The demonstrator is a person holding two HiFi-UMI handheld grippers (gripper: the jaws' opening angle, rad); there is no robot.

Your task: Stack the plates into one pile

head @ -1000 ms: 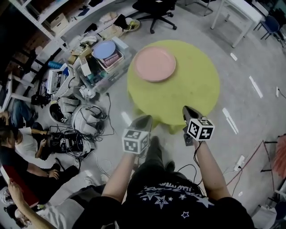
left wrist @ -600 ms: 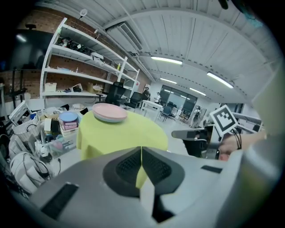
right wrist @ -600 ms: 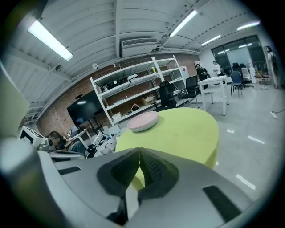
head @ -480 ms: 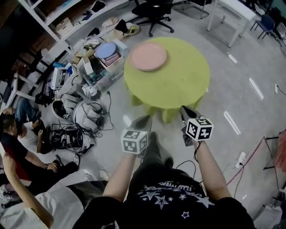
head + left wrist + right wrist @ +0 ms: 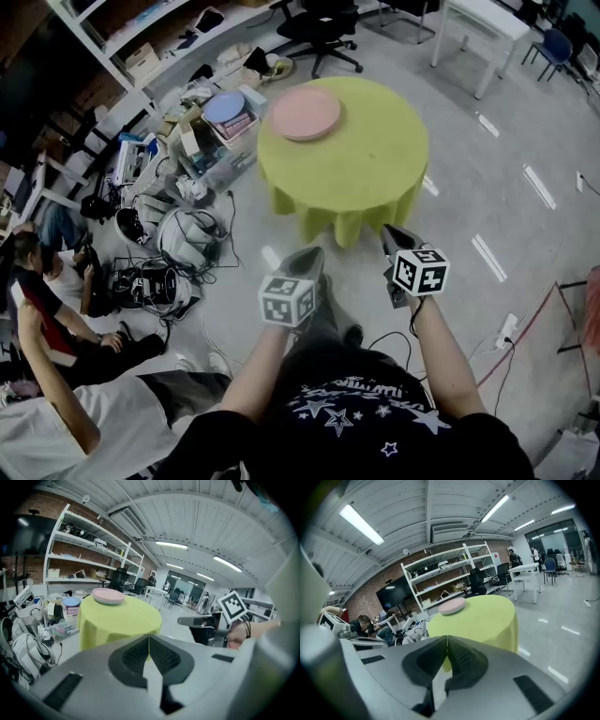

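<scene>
The pink plates point(image 5: 306, 113) sit as one pile near the far left edge of the yellow bench point(image 5: 375, 169), so stacking seems finished; your left hand-held gripper point(image 5: 304, 261) and right hand-held gripper point(image 5: 397, 238) are closed and empty, well before the bench, and any return should use the free floor point(image 5: 487, 187) at its right, not the clutter point(image 5: 187, 178) at its left.

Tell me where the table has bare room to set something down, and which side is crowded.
The yellow tablecloth is bare except its far left rim, where the pink plates sit. The grey floor right of it is open. Left of it, boxes and cables crowd the floor.
</scene>
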